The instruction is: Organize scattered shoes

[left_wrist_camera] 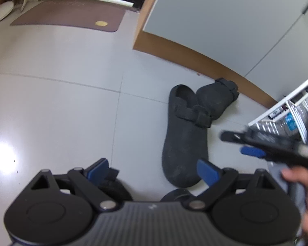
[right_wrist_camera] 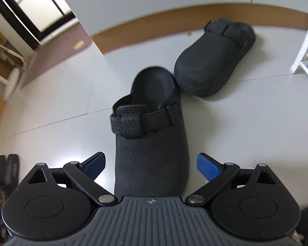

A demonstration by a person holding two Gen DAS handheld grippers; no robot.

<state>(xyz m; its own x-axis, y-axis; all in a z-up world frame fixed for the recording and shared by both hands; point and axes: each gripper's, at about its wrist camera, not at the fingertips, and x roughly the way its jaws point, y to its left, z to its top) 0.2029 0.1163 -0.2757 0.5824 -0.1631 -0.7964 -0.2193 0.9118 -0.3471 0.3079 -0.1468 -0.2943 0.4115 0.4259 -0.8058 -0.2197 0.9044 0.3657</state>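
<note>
Black clogs without legible branding; left tongs, right tongs agape, empty.

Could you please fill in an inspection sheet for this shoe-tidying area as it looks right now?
Surface: pale tiled floor.
Job's things: near black clog upright, toe toward camera; far black clog by the baseboard, angled away.
Clutter: dark shoes at left edge.
Grippers: left gripper open, empty; right gripper open, straddling the near clog's toe, fingers apart from it.
Cables: nothing seen.
Surroundings: brown doormat, white rack.
</note>
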